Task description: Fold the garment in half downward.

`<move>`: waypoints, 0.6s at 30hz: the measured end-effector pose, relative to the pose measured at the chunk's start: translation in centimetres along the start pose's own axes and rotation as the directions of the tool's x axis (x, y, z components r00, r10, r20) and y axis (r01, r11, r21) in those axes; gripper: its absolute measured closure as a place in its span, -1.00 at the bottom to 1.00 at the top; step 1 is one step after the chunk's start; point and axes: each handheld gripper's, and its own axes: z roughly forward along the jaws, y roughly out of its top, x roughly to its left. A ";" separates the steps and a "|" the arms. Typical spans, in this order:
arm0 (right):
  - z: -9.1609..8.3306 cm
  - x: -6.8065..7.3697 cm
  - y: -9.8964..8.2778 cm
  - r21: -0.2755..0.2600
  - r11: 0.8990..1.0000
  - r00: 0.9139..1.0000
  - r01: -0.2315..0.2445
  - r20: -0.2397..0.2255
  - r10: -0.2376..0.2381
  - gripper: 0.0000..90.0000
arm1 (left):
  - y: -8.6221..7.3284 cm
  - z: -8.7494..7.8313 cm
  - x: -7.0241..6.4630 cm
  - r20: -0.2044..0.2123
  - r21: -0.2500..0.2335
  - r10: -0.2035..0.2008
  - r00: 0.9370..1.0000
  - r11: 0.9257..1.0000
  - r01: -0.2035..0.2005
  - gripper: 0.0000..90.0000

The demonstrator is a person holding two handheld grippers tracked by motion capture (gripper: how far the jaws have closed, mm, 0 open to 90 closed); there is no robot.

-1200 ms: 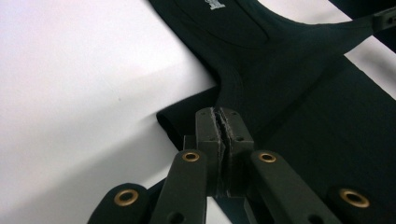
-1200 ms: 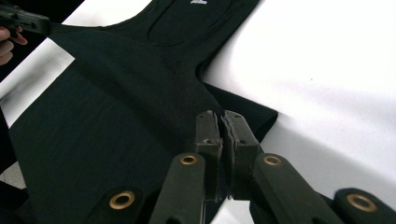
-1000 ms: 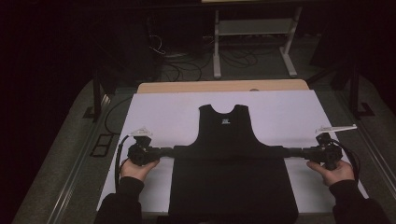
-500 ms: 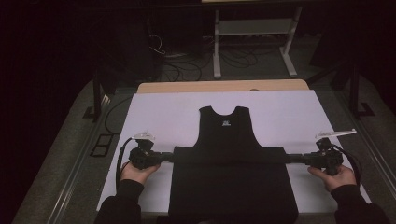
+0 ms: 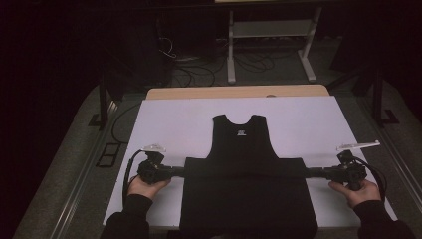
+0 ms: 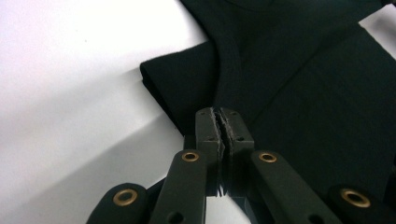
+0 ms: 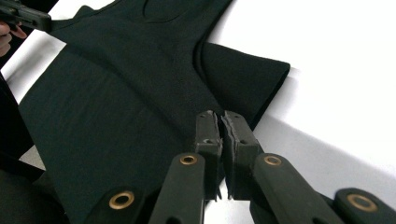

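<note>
Gripping each side of the black vest (image 5: 243,164), your left tool (image 6: 223,122) and right tool (image 7: 223,122) are clamped tight; first fold apparently made, more folding left.

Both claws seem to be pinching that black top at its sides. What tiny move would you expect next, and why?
Probably carry the folded edge farther up the black top: the left claw and right claw are each shut on a side of it, and its upper half lies uncovered on the white table.

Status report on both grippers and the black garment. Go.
Left gripper shut on black garment, left edge. Right gripper shut on right edge. Garment flat on white table cover. Nothing in the way.
</note>
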 end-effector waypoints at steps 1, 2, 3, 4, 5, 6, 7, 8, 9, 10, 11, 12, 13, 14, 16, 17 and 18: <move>0.0 0.0 -0.1 -0.003 1.000 1.000 0.001 0.001 -0.001 0.87 | 0.0 0.0 -0.1 0.001 0.000 0.001 1.000 1.000 -0.001 0.91; 0.0 0.1 -0.1 -0.002 1.000 1.000 -0.003 -0.002 0.003 0.87 | -0.1 -0.1 -0.1 0.000 0.000 0.002 1.000 1.000 -0.002 0.91; -0.1 0.1 -0.2 0.000 1.000 1.000 -0.006 -0.001 0.006 0.87 | -0.1 -0.1 -0.1 0.001 0.003 0.003 1.000 1.000 -0.003 0.91; -0.1 0.2 -0.3 0.004 1.000 1.000 -0.010 -0.004 0.010 0.87 | -0.2 -0.1 -0.2 0.002 0.005 0.000 1.000 1.000 0.000 0.91; -0.1 0.2 -0.3 0.007 1.000 1.000 -0.012 -0.004 0.012 0.87 | -0.2 -0.1 -0.2 0.002 0.006 0.001 1.000 1.000 -0.001 0.91; 0.0 0.2 -0.4 0.014 1.000 1.000 -0.013 -0.003 0.013 0.87 | -0.3 -0.1 -0.2 0.003 0.007 -0.002 1.000 1.000 0.002 0.91; 0.0 0.2 -0.4 0.016 1.000 1.000 -0.015 -0.004 0.015 0.87 | -0.3 -0.1 -0.2 0.004 0.009 -0.003 1.000 1.000 0.003 0.91; 0.0 0.2 -0.4 0.021 1.000 1.000 -0.014 -0.005 0.014 0.87 | -0.3 -0.1 -0.2 0.006 0.013 -0.003 1.000 1.000 0.003 0.91; 0.0 0.2 -0.5 0.022 1.000 1.000 -0.016 -0.005 0.016 0.87 | -0.4 -0.1 -0.2 0.008 0.017 -0.004 1.000 1.000 0.003 0.91; 0.0 0.2 -0.5 0.024 1.000 1.000 -0.020 -0.006 0.020 0.87 | -0.4 -0.1 -0.2 0.009 0.021 -0.005 1.000 1.000 0.005 0.91; 0.0 0.2 -0.6 0.028 0.999 1.000 -0.020 -0.006 0.020 0.86 | -0.5 0.0 -0.2 0.013 0.024 -0.006 1.000 1.000 0.006 0.91; 0.1 0.3 -0.6 0.032 0.999 1.000 -0.025 -0.006 0.026 0.86 | -0.5 0.0 -0.2 0.015 0.029 -0.010 1.000 1.000 0.009 0.91; 0.1 0.2 -0.6 0.034 0.999 1.000 -0.023 -0.006 0.023 0.86 | -0.6 0.1 -0.2 0.015 0.033 -0.011 1.000 0.999 0.011 0.91; 0.1 0.2 -0.7 0.035 0.999 1.000 -0.024 -0.006 0.025 0.86 | -0.6 0.1 -0.2 0.018 0.036 -0.015 1.000 0.999 0.014 0.91; 0.1 0.3 -0.7 0.035 0.999 1.000 -0.021 -0.005 0.022 0.86 | -0.6 0.1 -0.1 0.024 0.046 -0.017 1.000 0.999 0.016 0.91; 0.1 0.3 -0.8 0.041 0.999 1.000 -0.025 -0.002 0.025 0.86 | -0.6 0.1 -0.1 0.022 0.054 -0.015 1.000 0.998 0.014 0.91; 0.1 0.3 -0.8 0.041 0.999 1.000 -0.025 -0.002 0.025 0.86 | -0.6 0.1 -0.1 0.018 0.057 -0.009 1.000 0.998 0.008 0.91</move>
